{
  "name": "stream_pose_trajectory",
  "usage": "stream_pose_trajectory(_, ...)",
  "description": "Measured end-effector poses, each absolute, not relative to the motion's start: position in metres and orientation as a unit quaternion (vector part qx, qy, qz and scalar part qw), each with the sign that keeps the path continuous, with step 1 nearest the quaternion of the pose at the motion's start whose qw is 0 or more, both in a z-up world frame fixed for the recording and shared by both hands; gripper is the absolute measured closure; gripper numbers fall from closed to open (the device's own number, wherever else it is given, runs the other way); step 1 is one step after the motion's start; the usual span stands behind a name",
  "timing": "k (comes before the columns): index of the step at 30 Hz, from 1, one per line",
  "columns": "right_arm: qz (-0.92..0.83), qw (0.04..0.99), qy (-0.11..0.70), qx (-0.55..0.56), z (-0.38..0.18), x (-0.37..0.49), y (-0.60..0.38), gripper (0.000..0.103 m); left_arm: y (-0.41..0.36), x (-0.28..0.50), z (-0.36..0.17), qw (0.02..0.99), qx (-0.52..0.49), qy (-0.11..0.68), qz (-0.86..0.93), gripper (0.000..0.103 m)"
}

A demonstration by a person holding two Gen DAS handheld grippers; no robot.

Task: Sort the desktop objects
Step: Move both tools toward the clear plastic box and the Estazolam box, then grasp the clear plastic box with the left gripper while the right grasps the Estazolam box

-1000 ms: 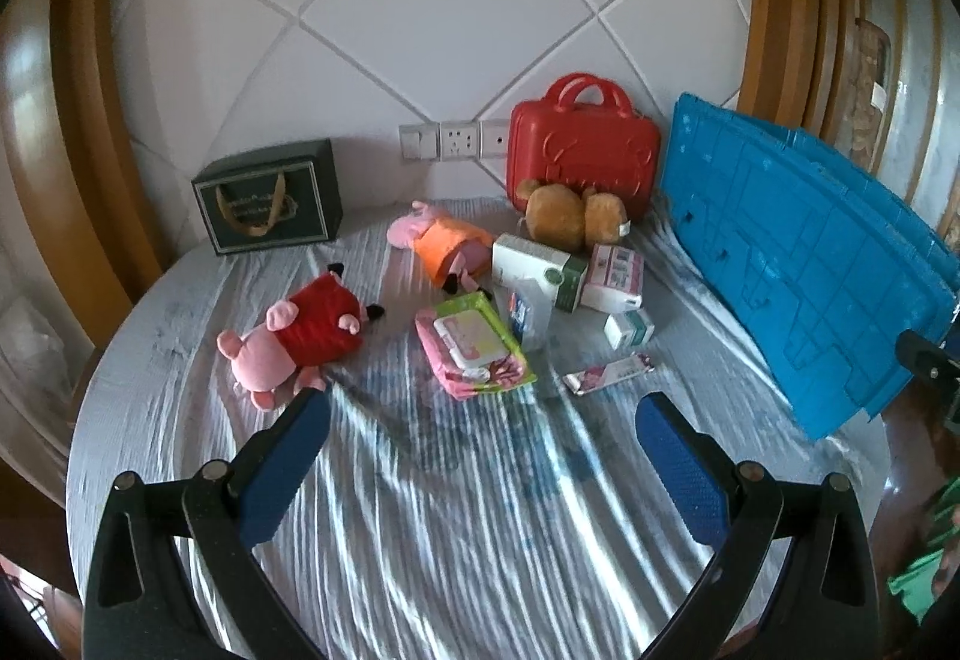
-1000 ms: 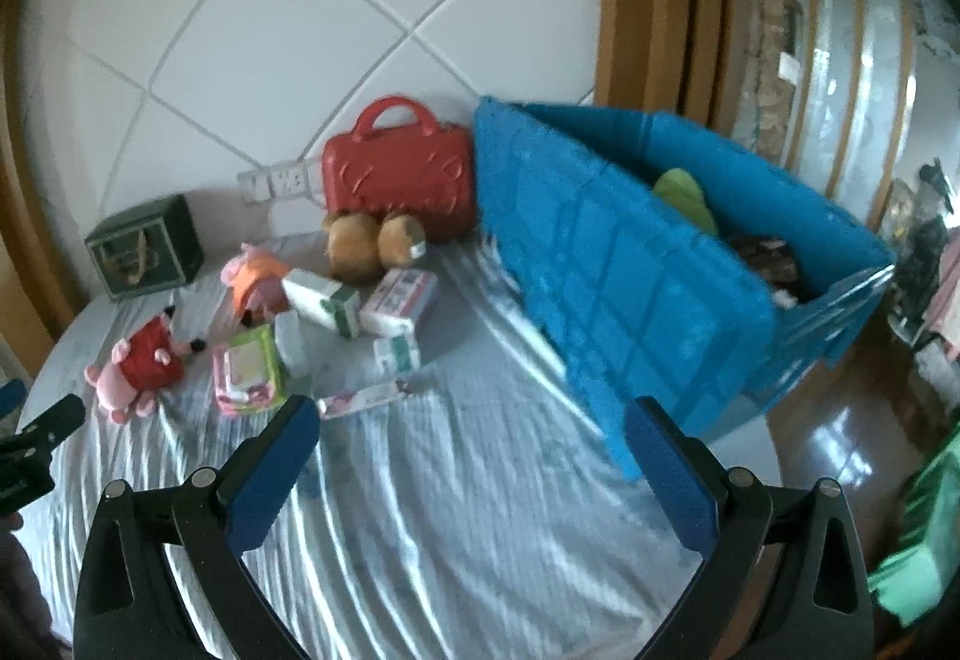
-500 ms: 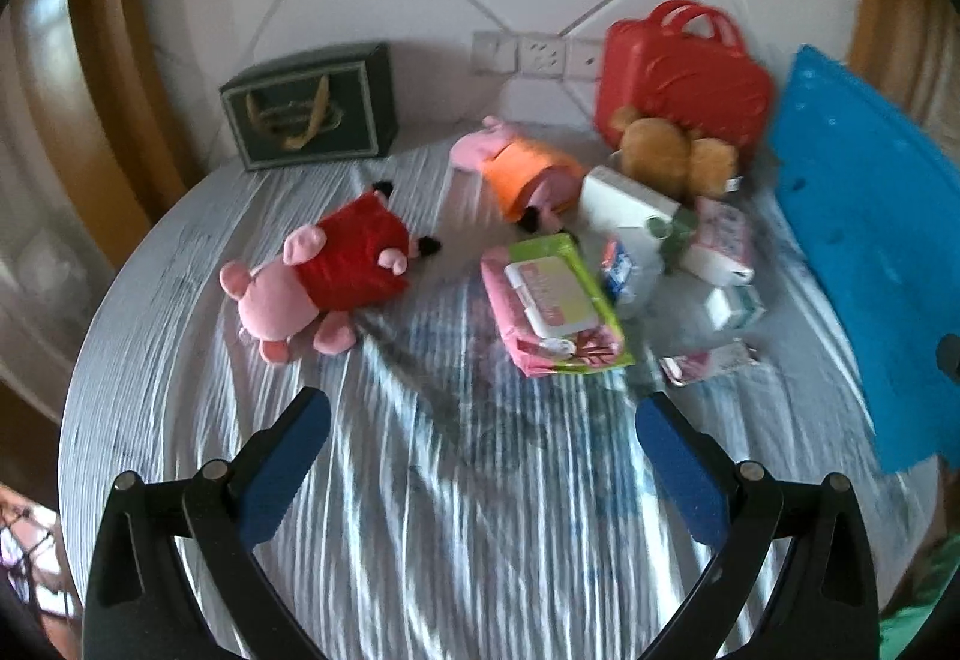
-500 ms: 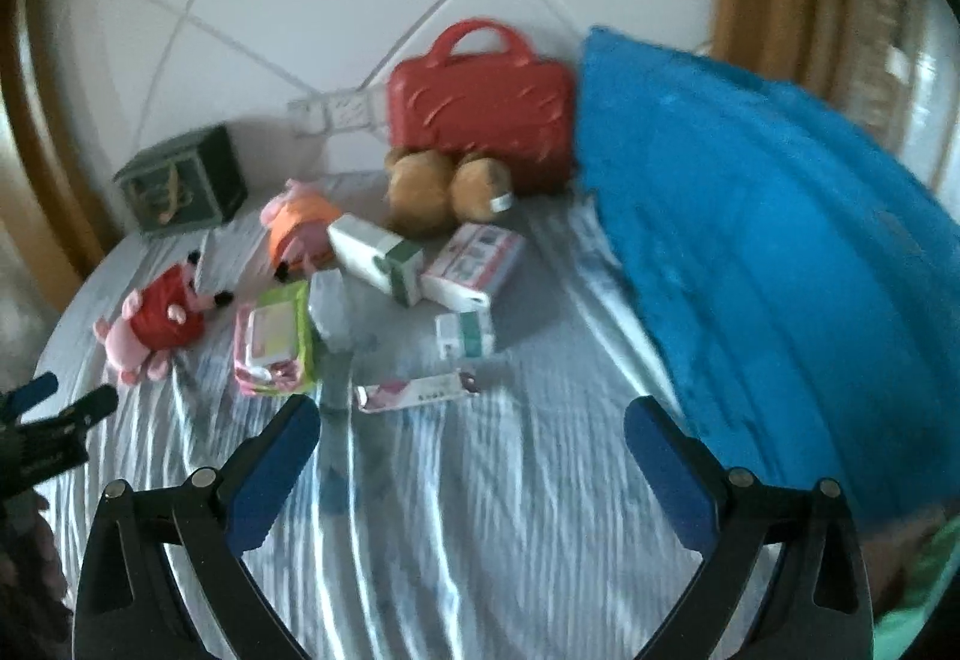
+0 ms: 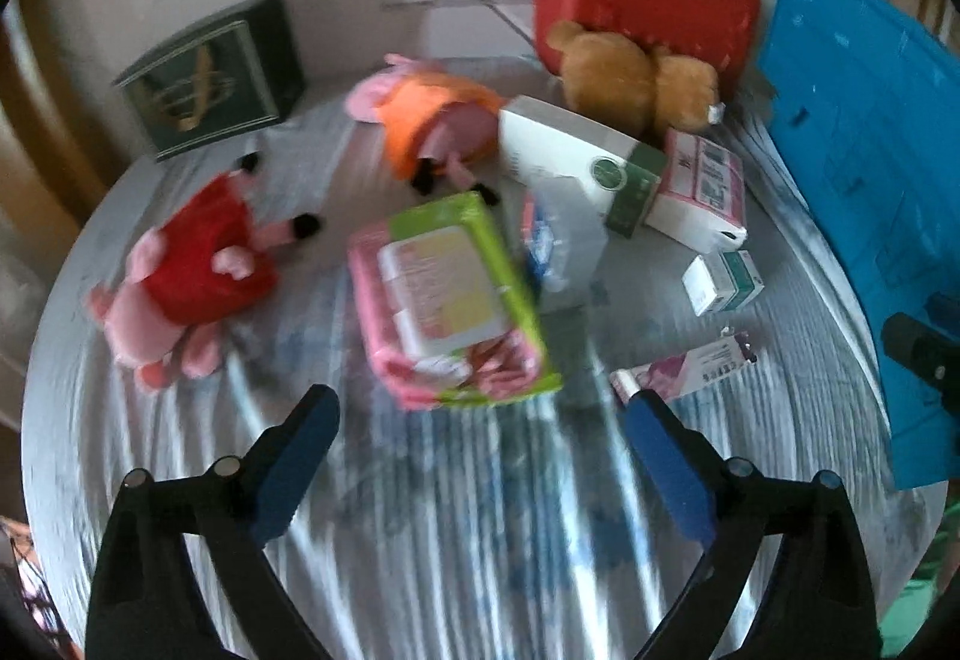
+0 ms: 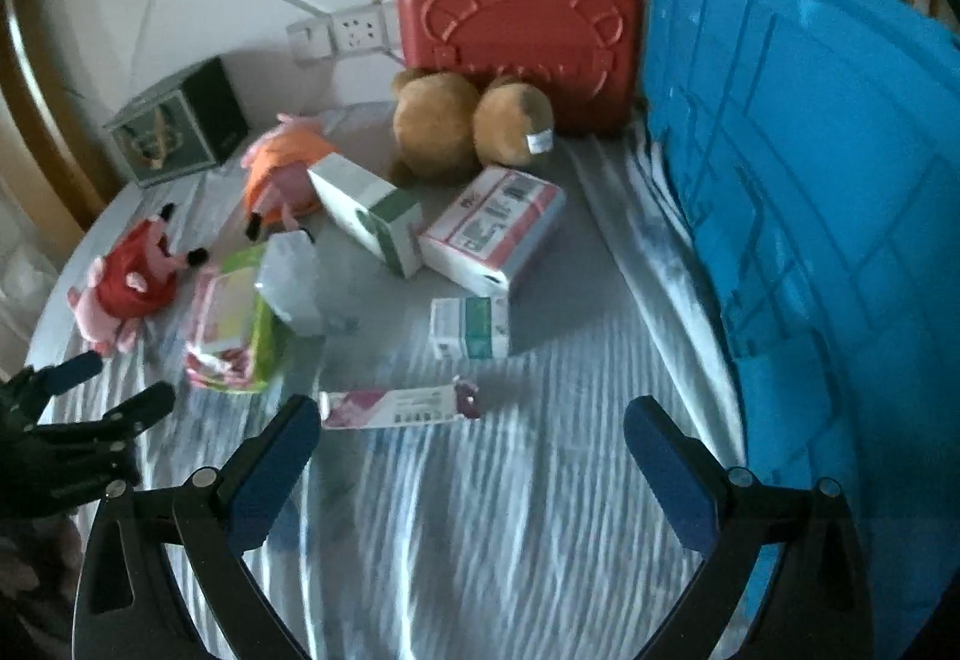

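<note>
A round table with a grey striped cloth (image 5: 456,528) carries the clutter. My left gripper (image 5: 480,402) hovers just before a green and pink wipes pack (image 5: 450,300); its jaws are closing with nothing between them. To its left lies a red pig plush (image 5: 192,264). My right gripper (image 6: 471,411) stands open and empty over a flat pink packet (image 6: 396,408), with a small white and green box (image 6: 471,327) beyond it. Farther back are a larger white and green box (image 6: 372,216), a pink and white box (image 6: 492,234), an orange pig plush (image 6: 282,168) and a brown bear plush (image 6: 462,126).
A red toy case (image 6: 522,36) stands against the wall at the back, a dark green gift box (image 6: 180,132) at the back left. A tall blue crate (image 6: 810,180) walls off the right side. The left gripper's fingers (image 6: 90,390) show at the right view's left edge.
Both grippers have come down and forward toward the table; the objects loom larger. The left one now faces the wipes pack, the right one the pink packet.
</note>
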State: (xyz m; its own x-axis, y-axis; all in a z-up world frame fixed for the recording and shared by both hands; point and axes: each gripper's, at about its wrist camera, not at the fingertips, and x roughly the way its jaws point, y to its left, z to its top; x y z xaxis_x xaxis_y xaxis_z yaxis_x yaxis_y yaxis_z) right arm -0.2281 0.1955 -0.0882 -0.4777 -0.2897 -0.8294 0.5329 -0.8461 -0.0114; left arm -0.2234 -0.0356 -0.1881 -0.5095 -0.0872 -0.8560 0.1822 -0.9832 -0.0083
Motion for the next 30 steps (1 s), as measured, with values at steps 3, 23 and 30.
stream_pose_trajectory(3,-0.844,0.234,0.138,0.462,-0.104,-0.242,0.190,0.010,-0.025,-0.250,-0.202,0.064,0.497,0.035,-0.865,0.010)
stream_pose_trajectory(23,-0.808,0.218,0.144,0.528,-0.188,-0.324,0.148,0.011,-0.009,-0.349,-0.267,0.064,0.529,0.020,-0.846,0.028)
stream_pose_trajectory(30,-0.796,0.216,0.155,0.544,-0.209,-0.331,0.137,0.011,-0.015,-0.351,-0.269,0.066,0.529,0.022,-0.846,0.040)
